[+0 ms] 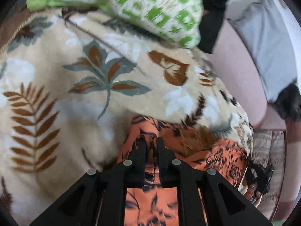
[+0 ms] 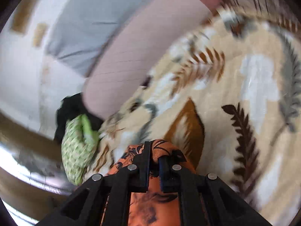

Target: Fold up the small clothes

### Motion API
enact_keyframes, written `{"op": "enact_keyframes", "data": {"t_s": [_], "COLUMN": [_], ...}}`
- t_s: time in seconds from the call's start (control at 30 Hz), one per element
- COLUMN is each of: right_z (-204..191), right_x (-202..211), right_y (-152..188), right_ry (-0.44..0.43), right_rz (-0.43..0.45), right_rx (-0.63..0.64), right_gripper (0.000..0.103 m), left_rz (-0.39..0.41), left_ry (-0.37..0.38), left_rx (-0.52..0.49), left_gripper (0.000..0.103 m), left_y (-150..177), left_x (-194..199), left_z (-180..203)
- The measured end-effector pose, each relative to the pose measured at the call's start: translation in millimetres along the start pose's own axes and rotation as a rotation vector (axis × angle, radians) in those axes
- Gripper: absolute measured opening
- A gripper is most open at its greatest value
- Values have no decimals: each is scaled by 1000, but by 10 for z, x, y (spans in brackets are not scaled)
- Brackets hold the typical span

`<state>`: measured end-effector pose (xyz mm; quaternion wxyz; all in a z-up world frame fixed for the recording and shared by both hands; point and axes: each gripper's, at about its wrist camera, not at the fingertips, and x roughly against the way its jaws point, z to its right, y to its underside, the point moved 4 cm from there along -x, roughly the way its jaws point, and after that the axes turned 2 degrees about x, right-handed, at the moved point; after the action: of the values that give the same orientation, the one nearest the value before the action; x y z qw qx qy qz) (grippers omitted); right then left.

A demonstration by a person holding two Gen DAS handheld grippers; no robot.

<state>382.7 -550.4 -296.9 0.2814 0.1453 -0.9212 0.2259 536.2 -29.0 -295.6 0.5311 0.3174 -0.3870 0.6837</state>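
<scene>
- The orange garment (image 1: 154,203), printed with dark flowers, is pinched by both tools at once and lies bunched just ahead of them on the leaf-patterned blanket (image 1: 56,86).
- The left hand-held gripper (image 1: 151,141) has its fingers pressed close together with a ridge of the orange cloth caught between them; the fabric runs back under the tool toward the camera.
- The right hand-held gripper (image 2: 154,152) likewise nips a rounded hump of the same cloth, which bulges up over its fingertips.
- Holding two separate points like this looks, to me, like a way to carry an edge or lift the piece so it can be spread or doubled over; which fold stage this is I cannot tell, as the cloth is crumpled, not flat.
- In the left view, the right tool and the person's hand (image 1: 252,192) sit off to the right of the left hand-held gripper, near the garment's far side.
- Beyond, a green checked cloth (image 1: 131,5) lies well ahead of the left tool and down-left of the right one, beside a black cloth (image 2: 69,109), perhaps more items waiting.
- A pinkish cushion (image 2: 141,60) and a pale grey pillow (image 2: 90,28) rest further off; both views are motion-blurred.
</scene>
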Motion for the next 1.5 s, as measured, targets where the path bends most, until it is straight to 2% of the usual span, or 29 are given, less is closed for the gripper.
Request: {"op": "enact_keyframes", "data": {"t_s": [0.07, 0.13, 0.17, 0.23, 0.27, 0.3, 0.33, 0.37, 0.47, 0.57, 0.67, 0.7, 0.73, 0.77, 0.8, 0.83, 0.9, 1.0, 1.03, 1.07, 1.13, 1.2, 1.3, 1.33, 1.43, 1.5], "right_z": [239, 324, 345, 394, 420, 448, 464, 468, 371, 217, 189, 191, 189, 194, 218, 267, 315, 183, 111, 17, -66, -65, 60, 105, -16, -211], "right_x": [-157, -282, -256, -175, -141, -78, 20, 103, 286, 474, 586, 647, 703, 811, 924, 1060, 1234, 1215, 1179, 1111, 943, 780, 428, 373, 491, 588], "right_y": [-90, -106, -127, -122, -136, -149, -154, -157, -99, -28, -3, 2, 8, 12, 7, 11, 46, 285, 429, 658, 1024, 1298, 1684, 1753, 1734, 1692], "right_ry": [-8, -3, -10, -52, -73, -101, -128, -156, -191, -231, -265, -268, -276, -299, -330, -366, -403, -286, -227, -126, -59, -29, 86, 116, 144, 106], "right_rz": [-37, -60, -62, -58, -57, -49, -40, -30, -30, -24, -45, -41, -37, -21, 16, 68, 115, 1, -35, -77, -151, -191, -286, -290, -245, -200], "right_rx": [-96, -91, -72, -59, -65, -73, -78, -83, -64, -28, -79, -89, -93, -104, -126, -159, -194, -72, -2, 105, 220, 273, 338, 352, 374, 406], "right_gripper": [11, 11, 11, 11, 11, 11, 11, 11, 11, 12, 19, 30, 58, 74, 92, 93, 93, 89, 80, 74, 54, 45, 42, 38, 38, 38], "left_rz": [27, 70, 106, 211, 269, 323, 355, 359, 338, 273, 212, 199, 183, 166, 173, 224, 236, 242, 245, 251, 260, 261, 260, 271, 344, 409], "left_ry": [54, 121, 171, 204, 215, 230, 235, 226, 196, 98, -13, -75, -162, -195, -169, -139, -140, -146, -152, -161, -184, -188, -160, -146, -140, -130], "left_rx": [32, 43, 64, 132, 179, 227, 258, 266, 156, 23, -11, -13, -8, 6, 35, 38, 29, 13, 6, -2, -22, -36, -23, -20, -12, -10], "left_gripper": [12, 14, 19, 34, 49, 54, 54, 54, 55, 55, 55, 55, 55, 55, 53, 53, 49, 45, 45, 45, 44, 43, 43, 43, 42, 42], "left_y": [6, 18, 16, -18, -23, -7, 32, 82, 389, 755, 1093, 1184, 1277, 1349, 1431, 1495, 1577, 1628, 1647, 1675, 1708, 1710, 1720, 1744, 1817, 1814], "left_x": [-41, 24, 97, 282, 400, 521, 611, 673, 750, 610, 371, 275, 173, 90, 47, 90, 133, 178, 176, 183, 182, 198, 264, 317, 523, 646], "left_z": [-63, -131, -192, -351, -449, -542, -596, -603, -375, -188, -221, -268, -353, -434, -518, -552, -563, -561, -567, -566, -536, -505, -541, -547, -560, -530]}}
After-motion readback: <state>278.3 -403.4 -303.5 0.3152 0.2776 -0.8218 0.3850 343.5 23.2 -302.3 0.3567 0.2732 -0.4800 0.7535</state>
